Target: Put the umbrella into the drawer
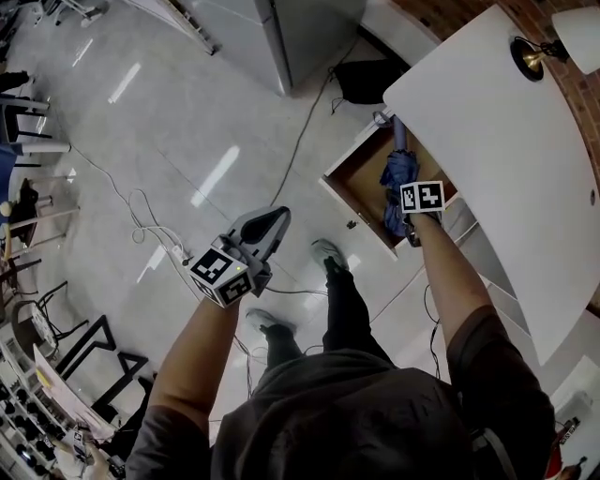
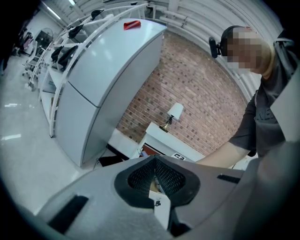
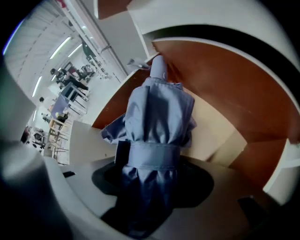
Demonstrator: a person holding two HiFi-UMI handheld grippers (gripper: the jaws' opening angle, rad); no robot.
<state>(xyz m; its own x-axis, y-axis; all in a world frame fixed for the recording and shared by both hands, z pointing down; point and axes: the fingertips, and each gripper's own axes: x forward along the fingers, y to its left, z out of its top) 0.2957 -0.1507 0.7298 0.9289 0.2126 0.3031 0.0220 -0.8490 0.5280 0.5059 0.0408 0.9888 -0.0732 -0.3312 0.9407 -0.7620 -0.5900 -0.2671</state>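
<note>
Umbrella, strapped shut, clamped by right gripper fingers over open drawer below desk. Left gripper fingers together. Lamp seen on desk, cables on floor.

I count one umbrella, one drawer, one worktop, one lamp, one fridge, and two tools: left tool, right tool.

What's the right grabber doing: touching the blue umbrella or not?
Touching. The right gripper view shows the right gripper with its jaws clamped on the folded umbrella.
</note>
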